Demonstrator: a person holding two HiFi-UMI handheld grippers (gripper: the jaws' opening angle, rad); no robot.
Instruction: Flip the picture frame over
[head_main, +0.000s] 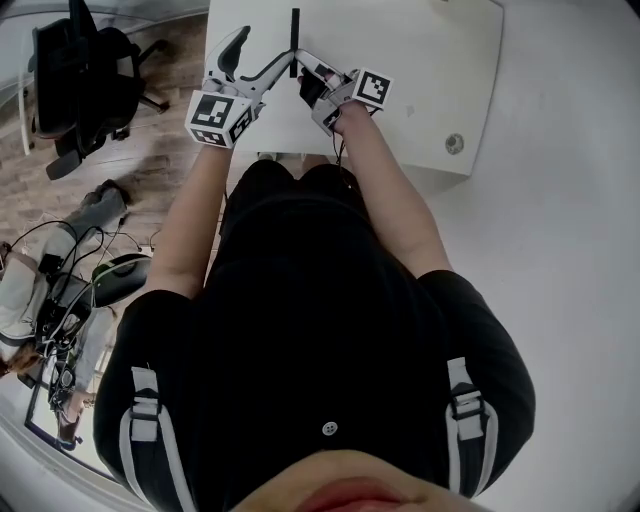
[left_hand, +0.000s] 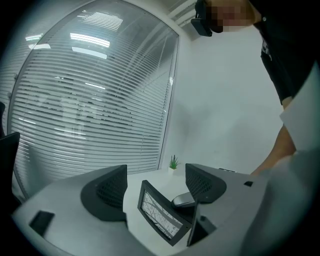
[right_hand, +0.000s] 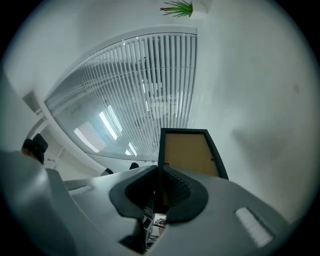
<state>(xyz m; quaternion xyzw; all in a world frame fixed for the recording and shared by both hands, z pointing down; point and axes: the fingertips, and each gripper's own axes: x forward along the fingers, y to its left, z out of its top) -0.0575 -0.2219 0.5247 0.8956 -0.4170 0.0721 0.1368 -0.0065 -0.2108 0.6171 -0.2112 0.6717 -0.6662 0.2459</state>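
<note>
Right claw (right_hand: 159, 186) is pinching black rectangular picture frame (right_hand: 192, 155), brown-backed, turned on edge by white surface's (head_main: 420, 70) near edge. Left claw (left_hand: 156, 187) is hovering spread.

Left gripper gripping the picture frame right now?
No, the left gripper has its jaws wide apart; the right gripper clamps the picture frame.

A white rectangular tabletop (head_main: 430, 70) with a round silver grommet (head_main: 454, 144) stands over brown wood-plank floor (head_main: 160, 170). A black wheeled office chair (head_main: 85, 80) stands to its left, with tangled dark cables (head_main: 55, 320) nearer the person. White horizontal blinds (left_hand: 90, 100) cover a large window beside a plain white wall (left_hand: 225, 110). A small green potted plant (left_hand: 173, 162) sits at the tabletop's far end.
</note>
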